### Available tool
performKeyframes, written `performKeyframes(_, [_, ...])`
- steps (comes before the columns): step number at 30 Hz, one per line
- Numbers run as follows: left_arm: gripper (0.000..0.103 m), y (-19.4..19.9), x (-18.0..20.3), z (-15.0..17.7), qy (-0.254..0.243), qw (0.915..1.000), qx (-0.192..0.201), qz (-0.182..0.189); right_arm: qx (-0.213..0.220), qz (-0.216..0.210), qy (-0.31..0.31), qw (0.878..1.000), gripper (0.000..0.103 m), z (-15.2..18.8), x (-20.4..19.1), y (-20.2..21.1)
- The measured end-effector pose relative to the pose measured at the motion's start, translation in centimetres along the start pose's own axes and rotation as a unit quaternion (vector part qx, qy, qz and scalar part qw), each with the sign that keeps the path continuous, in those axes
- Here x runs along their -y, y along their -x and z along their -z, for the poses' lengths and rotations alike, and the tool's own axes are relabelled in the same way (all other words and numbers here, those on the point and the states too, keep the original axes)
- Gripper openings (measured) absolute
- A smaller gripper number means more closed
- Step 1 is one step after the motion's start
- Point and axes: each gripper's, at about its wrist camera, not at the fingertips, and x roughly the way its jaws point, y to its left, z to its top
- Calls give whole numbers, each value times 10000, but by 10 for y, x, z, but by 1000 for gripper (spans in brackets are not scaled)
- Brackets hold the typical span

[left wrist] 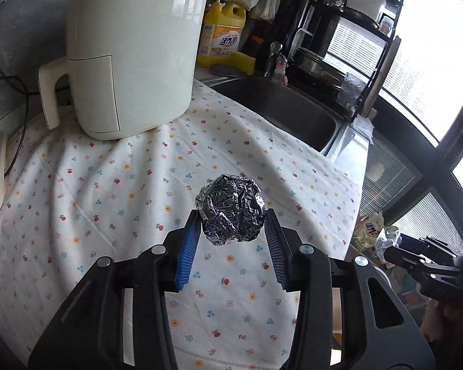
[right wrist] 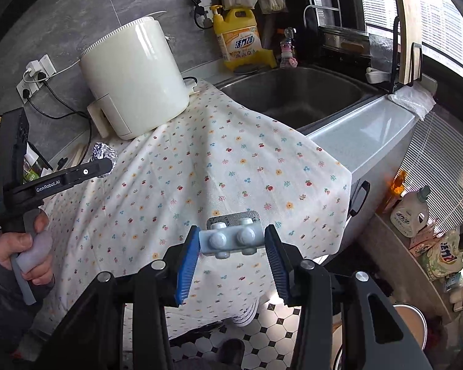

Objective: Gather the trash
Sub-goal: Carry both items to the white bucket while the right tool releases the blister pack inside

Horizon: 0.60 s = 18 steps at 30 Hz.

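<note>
Over flowered cloth (left wrist: 108, 185) on counter: left gripper (left wrist: 231, 231) clamped on crumpled foil ball (left wrist: 231, 212), pads (left wrist: 188, 246) pressing both sides, ball lifted clear of cloth. Same ball visible from right camera (right wrist: 103, 152), near air fryer (right wrist: 135, 74).

Off counter's front edge: right gripper (right wrist: 231, 240) clenched on blister pack (right wrist: 231, 234), pale bubbles up, foil backing showing behind. Pack spans gap between pads, held at its short ends only. Tiled floor (right wrist: 262, 333) below.

Sink (right wrist: 299, 92) behind cloth, yellow detergent bottle (right wrist: 239, 37) by wall. Round tub rim (right wrist: 413, 323) low right, possibly a bin; cannot confirm.

Both pieces of trash in hand, neither yet dropped anywhere.

Risks, as judged:
- Blister pack thin and slick; end-on grip could let it bow and pop out, landing on floor.
- Foil ball soft; harder squeeze would crush it, looser one would drop it back on cloth.
- Cloth hangs loose over edge; snagging it could drag fryer.
- Grippers crossing paths toward same bin could collide.
</note>
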Motion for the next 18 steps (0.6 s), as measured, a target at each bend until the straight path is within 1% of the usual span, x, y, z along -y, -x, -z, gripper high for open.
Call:
performKeyframes(5, [42, 3, 62, 16, -164, 9995, -32, 258, -21, 215, -145, 9997, 43, 25, 45, 40])
performKeyframes(11, [42, -4, 136, 40, -347, 9974, -164, 609, -4, 547, -391, 9977, 43, 55, 106, 88])
performKeyframes(18, [43, -19, 210, 70, -536, 9928, -425, 987, -94, 883, -830, 9926, 43, 91, 173, 124])
